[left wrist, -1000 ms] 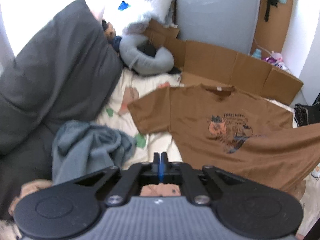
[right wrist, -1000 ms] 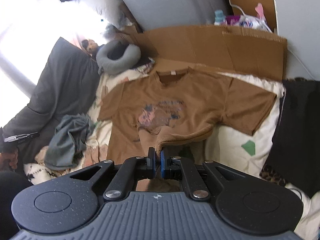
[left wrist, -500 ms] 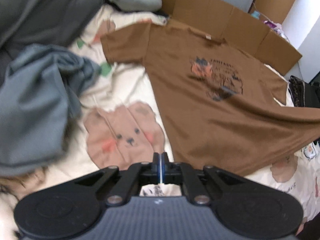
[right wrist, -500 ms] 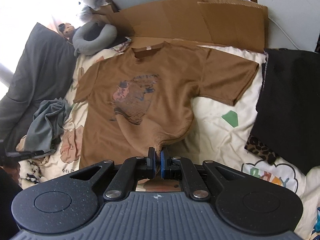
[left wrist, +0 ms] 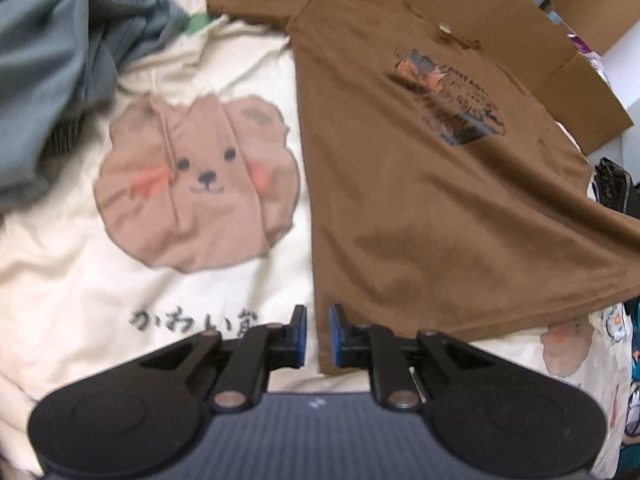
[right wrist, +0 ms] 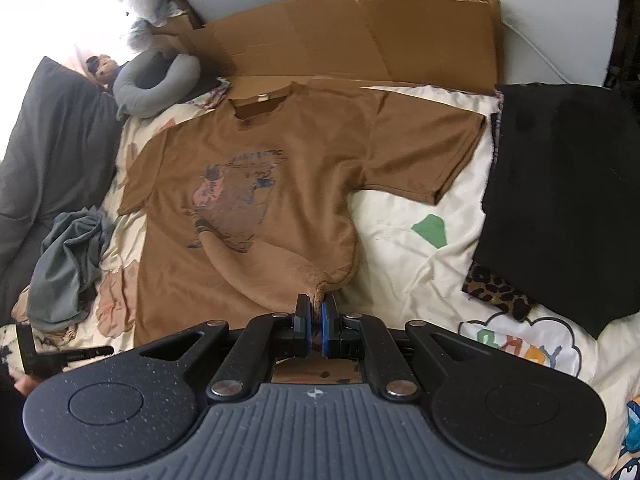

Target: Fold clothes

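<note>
Brown T-shirt (right wrist: 256,184) lying face up on a bed under a cream printed bedspread (right wrist: 404,248), chest print showing; the fabric is lying mostly flat, apart from one lower corner that is being lifted into a ridged peak. In the right wrist view its long axis is running from the collar at 12 o'clock to the hem at 6 o'clock, with the short sleeves pointing toward 9 and 3 o'clock. In the left wrist view the collar is pointing toward 1 o'clock.

Right tongs (right wrist: 316,320): closed tight on the raised hem corner, a pinch of brown cloth bunching between the blue pads.

Left tongs (left wrist: 317,334): jaws having just been opening, now parted a little; the other hem corner is lying in the gap on the bedspread, and the pads are not pressing on it.

Surroundings: a grey garment (right wrist: 68,264) is lying crumpled at 9 o'clock of the shirt, a black cloth (right wrist: 560,216) at 3 o'clock, flattened cardboard (right wrist: 360,36) at 12 o'clock, and a grey neck pillow (right wrist: 156,84) at 11 o'clock.
</note>
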`<action>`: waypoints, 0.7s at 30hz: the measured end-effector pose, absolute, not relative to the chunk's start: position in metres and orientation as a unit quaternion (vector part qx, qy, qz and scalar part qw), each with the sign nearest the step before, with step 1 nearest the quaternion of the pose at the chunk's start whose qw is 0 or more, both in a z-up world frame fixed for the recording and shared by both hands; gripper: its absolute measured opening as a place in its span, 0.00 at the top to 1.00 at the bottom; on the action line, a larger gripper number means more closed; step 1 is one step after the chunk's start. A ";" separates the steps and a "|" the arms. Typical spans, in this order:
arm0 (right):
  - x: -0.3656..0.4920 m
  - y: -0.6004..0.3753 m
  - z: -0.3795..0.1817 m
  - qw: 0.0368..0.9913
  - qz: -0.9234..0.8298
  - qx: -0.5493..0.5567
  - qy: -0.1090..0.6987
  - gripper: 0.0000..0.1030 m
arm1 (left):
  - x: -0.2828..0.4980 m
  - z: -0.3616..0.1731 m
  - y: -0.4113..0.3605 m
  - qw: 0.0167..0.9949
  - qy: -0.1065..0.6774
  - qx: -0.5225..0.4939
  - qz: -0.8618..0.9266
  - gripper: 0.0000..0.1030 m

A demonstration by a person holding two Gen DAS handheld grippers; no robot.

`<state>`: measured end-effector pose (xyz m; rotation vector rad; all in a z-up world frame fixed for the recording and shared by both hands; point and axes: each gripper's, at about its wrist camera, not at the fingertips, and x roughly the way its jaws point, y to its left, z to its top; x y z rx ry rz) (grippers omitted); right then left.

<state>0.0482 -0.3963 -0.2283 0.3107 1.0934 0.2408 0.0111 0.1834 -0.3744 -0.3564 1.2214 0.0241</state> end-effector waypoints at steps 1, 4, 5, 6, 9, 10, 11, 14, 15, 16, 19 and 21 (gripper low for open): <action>0.048 -0.398 -0.229 0.837 0.107 0.147 0.516 0.97 | 0.011 -0.379 0.182 0.803 0.571 -0.171 0.013 0.83; 0.049 -0.405 -0.234 0.838 0.090 0.156 0.515 0.97 | 0.010 -0.392 0.176 0.798 0.575 -0.183 0.016 0.82; 0.050 -0.407 -0.236 0.838 0.085 0.159 0.516 0.97 | 0.010 -0.396 0.174 0.795 0.577 -0.183 0.014 0.82; 0.050 -0.409 -0.238 0.837 0.080 0.162 0.516 0.97 | 0.010 -0.400 0.172 0.794 0.580 -0.183 0.014 0.82; 0.050 -0.411 -0.243 0.836 0.071 0.169 0.517 0.97 | 0.009 -0.413 0.168 0.786 0.590 -0.182 0.023 0.81; 0.050 -0.411 -0.244 0.836 0.070 0.170 0.517 0.97 | 0.009 -0.417 0.166 0.784 0.595 -0.177 0.028 0.81; 0.050 -0.411 -0.245 0.836 0.068 0.171 0.517 0.97 | 0.009 -0.420 0.164 0.783 0.599 -0.168 0.032 0.77; 0.050 -0.411 -0.248 0.835 0.065 0.175 0.517 0.97 | 0.007 -0.423 0.161 0.785 0.600 -0.150 0.032 0.74; 0.049 -0.410 -0.248 0.836 0.064 0.176 0.517 0.97 | 0.007 -0.423 0.161 0.786 0.599 -0.152 0.032 0.74; 0.049 -0.410 -0.248 0.836 0.063 0.176 0.517 0.97 | 0.006 -0.422 0.162 0.787 0.597 -0.154 0.032 0.75; 0.048 -0.410 -0.250 0.835 0.060 0.177 0.517 0.97 | 0.003 -0.422 0.164 0.787 0.595 -0.160 0.030 0.76; 0.048 -0.410 -0.251 0.835 0.059 0.176 0.518 0.97 | 0.002 -0.424 0.163 0.787 0.596 -0.159 0.026 0.76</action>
